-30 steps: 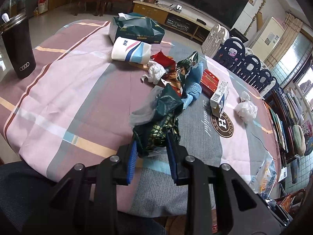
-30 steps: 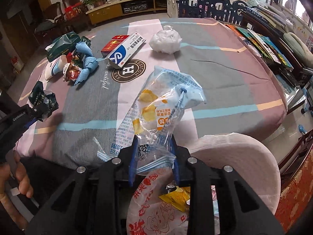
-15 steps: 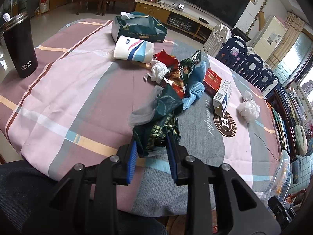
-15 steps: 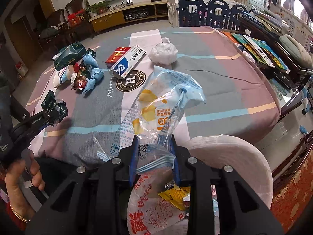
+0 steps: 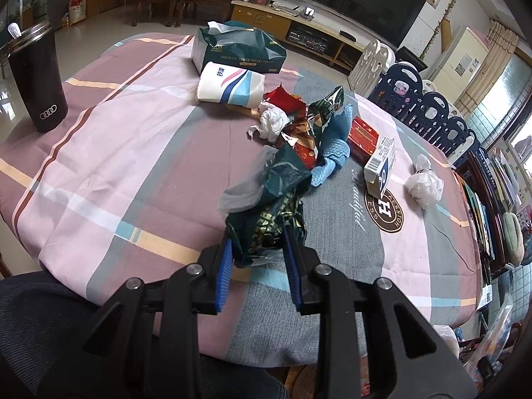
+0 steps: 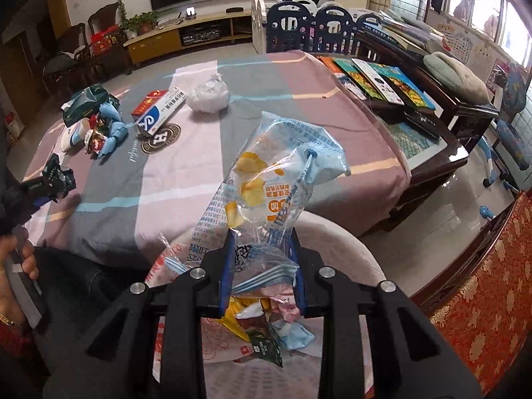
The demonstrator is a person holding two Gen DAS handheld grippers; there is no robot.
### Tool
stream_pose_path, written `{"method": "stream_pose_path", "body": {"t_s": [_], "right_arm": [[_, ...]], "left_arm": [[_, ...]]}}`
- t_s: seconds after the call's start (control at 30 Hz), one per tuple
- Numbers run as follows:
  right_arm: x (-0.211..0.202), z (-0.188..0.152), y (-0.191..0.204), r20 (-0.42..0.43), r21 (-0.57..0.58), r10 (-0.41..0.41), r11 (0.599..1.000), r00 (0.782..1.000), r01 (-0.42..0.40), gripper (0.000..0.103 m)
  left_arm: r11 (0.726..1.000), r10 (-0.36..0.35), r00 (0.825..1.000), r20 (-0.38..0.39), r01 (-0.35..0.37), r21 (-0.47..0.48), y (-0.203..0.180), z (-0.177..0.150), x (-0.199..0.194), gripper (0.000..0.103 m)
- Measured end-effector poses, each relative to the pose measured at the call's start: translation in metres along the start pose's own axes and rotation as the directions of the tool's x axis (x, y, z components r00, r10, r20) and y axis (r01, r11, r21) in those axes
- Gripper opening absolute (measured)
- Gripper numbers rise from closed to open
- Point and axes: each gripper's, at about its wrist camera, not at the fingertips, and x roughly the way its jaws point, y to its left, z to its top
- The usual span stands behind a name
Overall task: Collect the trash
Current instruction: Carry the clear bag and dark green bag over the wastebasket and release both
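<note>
My left gripper [image 5: 257, 242] is shut on a crumpled dark green wrapper [image 5: 266, 206] with clear film stuck to it, held just above the near edge of the table. In the right wrist view that same gripper [image 6: 50, 184] shows at far left with the wrapper [image 6: 60, 174]. My right gripper [image 6: 261, 252] is shut on a clear snack bag [image 6: 269, 179] printed in blue and yellow. The bag hangs over a round pale bin [image 6: 352, 236] lined with a red-printed bag, with wrappers [image 6: 262, 329] inside.
On the striped tablecloth [image 5: 133, 153] lie a heap of wrappers [image 5: 306, 133], a white tissue wad [image 5: 272, 121], a blue cloth [image 5: 332, 158], a red box [image 5: 362, 136], a white carton [image 5: 380, 166] and a knotted white bag [image 5: 424, 183]. A black tumbler [image 5: 36, 79] stands far left. A low bench with books [image 6: 382, 83] stands on the right.
My right gripper has drawn back and up from the table with the snack bag, so more of the bin shows beneath it. The left gripper and its wrapper have stayed put.
</note>
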Motion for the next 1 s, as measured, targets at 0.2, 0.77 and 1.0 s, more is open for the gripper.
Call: {"method": "stream_pose_path", "body": {"t_s": [0.2, 0.77, 1.0], "right_arm": [[0.046, -0.037, -0.009, -0.201, -0.008, -0.051, 0.999, 0.978, 0.050, 0.036], [0.002, -0.010, -0.082, -0.046, 0.342, 0.014, 0.940, 0.999, 0.002, 0.073], [-0.026, -0.001, -0.112, 0.047, 0.436, -0.001, 0.900, 0.999, -0.019, 0.073]], "left_arm": [[1.000, 0.004, 1.000, -0.001, -0.004, 0.001, 0.000, 0.000, 0.000, 0.030], [0.813, -0.472, 0.869, -0.149, 0.494, 0.308, -0.121, -0.064, -0.088, 0.031], [0.546, -0.469, 0.782, -0.409, 0.622, 0.562, -0.193, -0.149, -0.098, 0.059]]}}
